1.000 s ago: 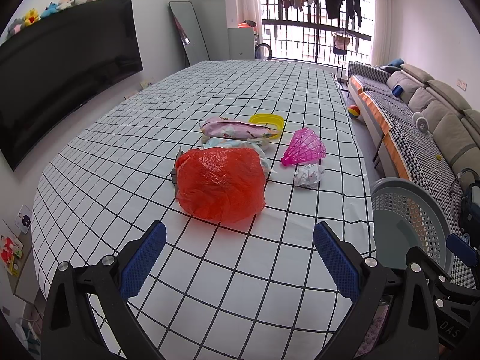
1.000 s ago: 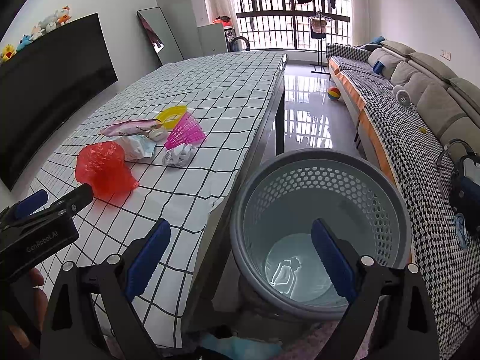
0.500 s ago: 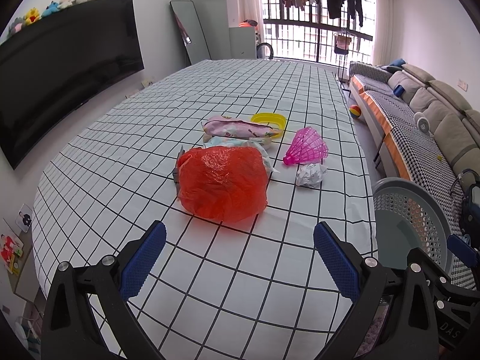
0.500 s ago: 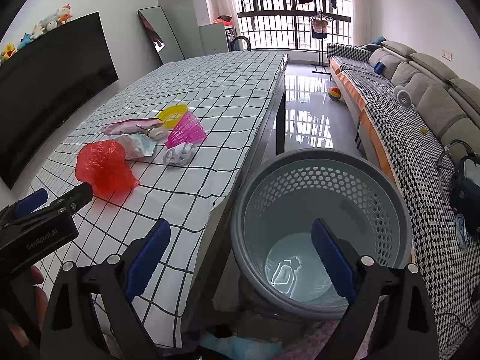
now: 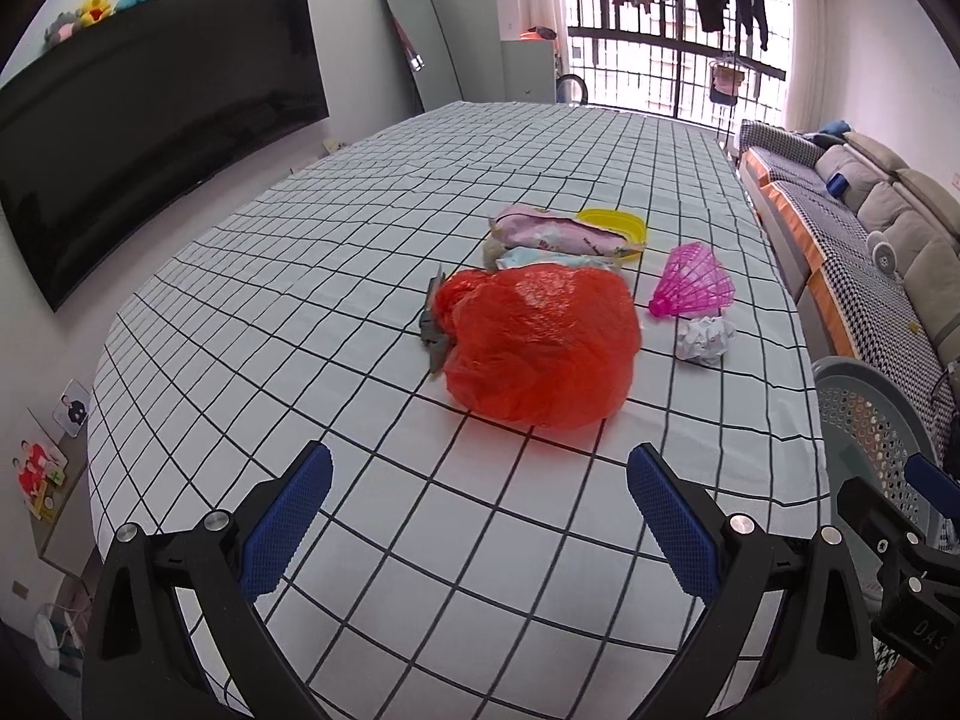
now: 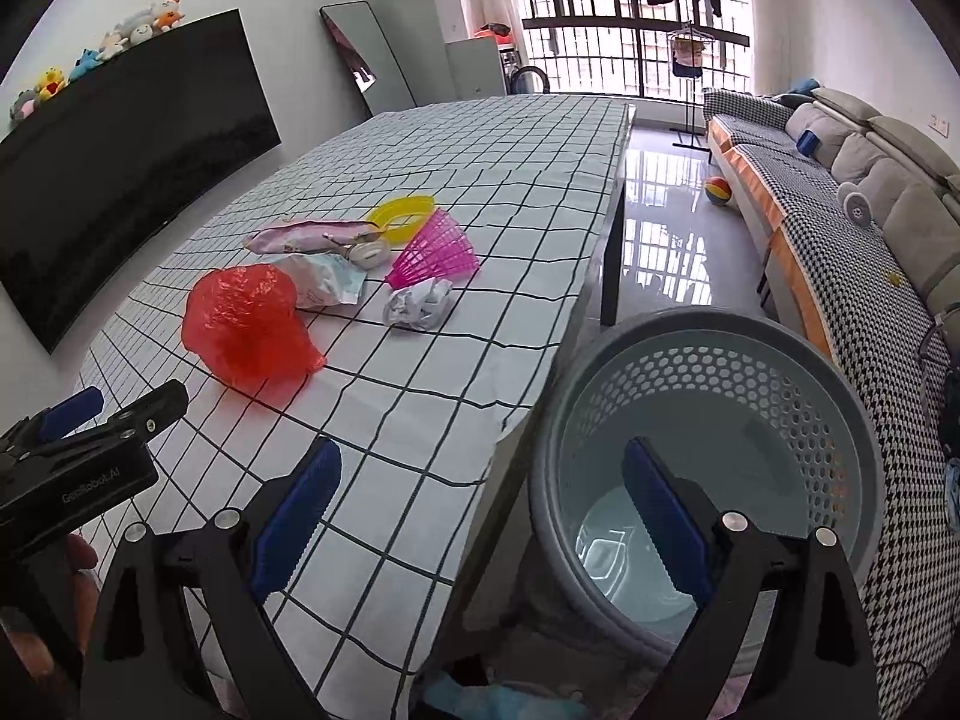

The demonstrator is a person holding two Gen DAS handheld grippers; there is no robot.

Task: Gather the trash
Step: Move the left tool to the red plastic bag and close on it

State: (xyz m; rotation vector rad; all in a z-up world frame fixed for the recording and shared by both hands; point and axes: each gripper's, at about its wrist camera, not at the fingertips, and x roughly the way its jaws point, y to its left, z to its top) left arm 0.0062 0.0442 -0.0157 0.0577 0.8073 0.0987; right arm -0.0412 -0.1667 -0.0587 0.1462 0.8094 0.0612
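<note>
Left gripper edges nearer red bag at frame centre | both released, empty | right gripper above bin, lower right.

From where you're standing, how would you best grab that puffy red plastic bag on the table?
Probably from the near side, straight ahead of the left hand-held gripper, which is open and lined up with it. The red plastic bag is a soft, rounded mound lying loose on the checked tablecloth, so I'd pinch a crumpled fold low on its near bulge rather than try to span the whole bag.
</note>
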